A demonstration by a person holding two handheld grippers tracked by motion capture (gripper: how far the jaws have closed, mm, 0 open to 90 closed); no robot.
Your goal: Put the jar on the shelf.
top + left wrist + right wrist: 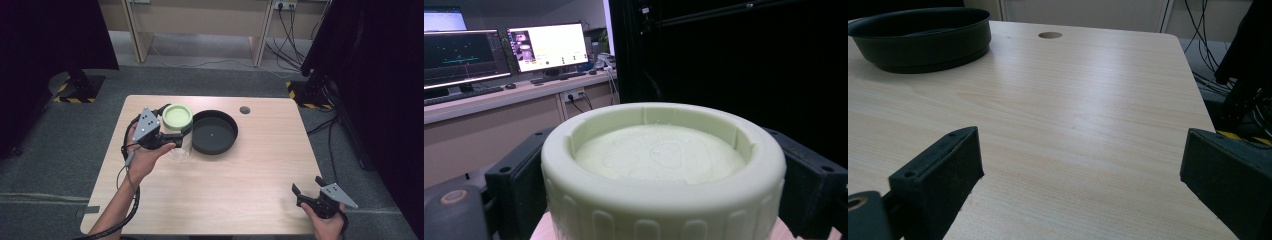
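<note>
The left tongs (176, 138) grasp the green-lidded clear jar (178, 131) near the surface's (235, 175) far-left corner, just beside the empty black pan (215, 132), while the right tongs (306, 190) wait released at the near-right corner, so the work looks barely begun.

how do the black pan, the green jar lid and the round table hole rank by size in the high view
1. black pan, clearly widest
2. green jar lid, though it sits higher, nearer the camera, so it looks slightly bigger
3. round table hole, smallest
</note>
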